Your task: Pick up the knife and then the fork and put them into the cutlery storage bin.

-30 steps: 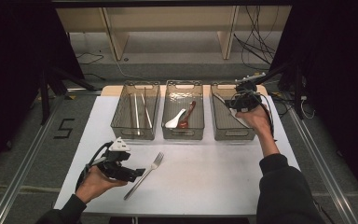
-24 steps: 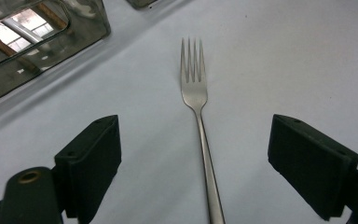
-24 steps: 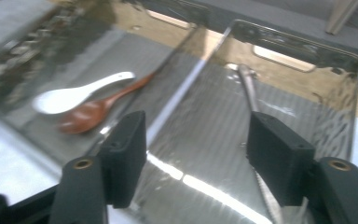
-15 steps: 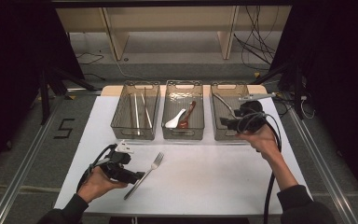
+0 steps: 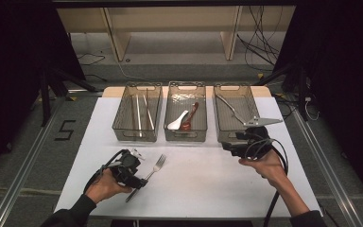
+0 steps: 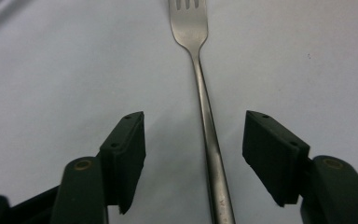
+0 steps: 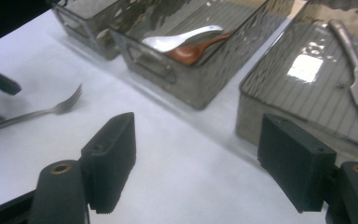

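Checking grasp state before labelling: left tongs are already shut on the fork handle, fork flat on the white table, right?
Not quite. The left tongs are open: in the left gripper view the two jaws stand apart on either side of the fork handle without touching it. The rest holds: the fork lies flat on the white table.

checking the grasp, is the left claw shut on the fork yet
Open. The left claw has its jaws apart on either side of the fork handle, neither touching it; the fork lies flat.
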Demonstrator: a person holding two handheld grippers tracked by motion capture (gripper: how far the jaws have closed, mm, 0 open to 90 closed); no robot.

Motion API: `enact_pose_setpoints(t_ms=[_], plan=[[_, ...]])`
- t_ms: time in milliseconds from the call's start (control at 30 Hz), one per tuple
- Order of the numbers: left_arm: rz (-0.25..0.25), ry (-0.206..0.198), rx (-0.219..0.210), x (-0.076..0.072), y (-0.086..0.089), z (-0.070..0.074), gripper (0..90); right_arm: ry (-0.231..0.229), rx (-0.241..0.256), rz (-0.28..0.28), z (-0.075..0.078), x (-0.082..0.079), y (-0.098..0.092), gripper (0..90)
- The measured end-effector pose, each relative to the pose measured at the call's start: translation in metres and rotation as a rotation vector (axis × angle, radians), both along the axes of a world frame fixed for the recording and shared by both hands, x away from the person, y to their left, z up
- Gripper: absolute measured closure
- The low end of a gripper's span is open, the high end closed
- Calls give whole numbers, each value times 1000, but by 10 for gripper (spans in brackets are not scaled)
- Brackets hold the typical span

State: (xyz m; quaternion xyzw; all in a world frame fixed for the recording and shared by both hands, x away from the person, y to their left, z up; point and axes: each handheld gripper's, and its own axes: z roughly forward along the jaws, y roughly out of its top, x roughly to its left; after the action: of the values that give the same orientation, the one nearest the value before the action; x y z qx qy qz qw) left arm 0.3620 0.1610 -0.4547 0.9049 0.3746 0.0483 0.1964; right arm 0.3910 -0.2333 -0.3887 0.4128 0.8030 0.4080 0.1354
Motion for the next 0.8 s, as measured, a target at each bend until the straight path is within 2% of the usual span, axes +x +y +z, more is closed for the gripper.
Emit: enact_pose_setpoints(t_ms=[233,333,500,633,800], plan=[[-30,45,26,3,-5,-5,484,15,2,26,-6,-18,2,279],[-31,46,43,4,-7,-7,528,17,5,39,-6,-23,3,279],[-70,70,59,6,-11,-9,598,21,3,58,-8,-26,6,279],[-79,84,62,7,-14,-10,645,29,-4,66,-10,-26,7,279],[-90,76,75,9,-14,-10,694,28,-6,71,-10,-26,8,280]])
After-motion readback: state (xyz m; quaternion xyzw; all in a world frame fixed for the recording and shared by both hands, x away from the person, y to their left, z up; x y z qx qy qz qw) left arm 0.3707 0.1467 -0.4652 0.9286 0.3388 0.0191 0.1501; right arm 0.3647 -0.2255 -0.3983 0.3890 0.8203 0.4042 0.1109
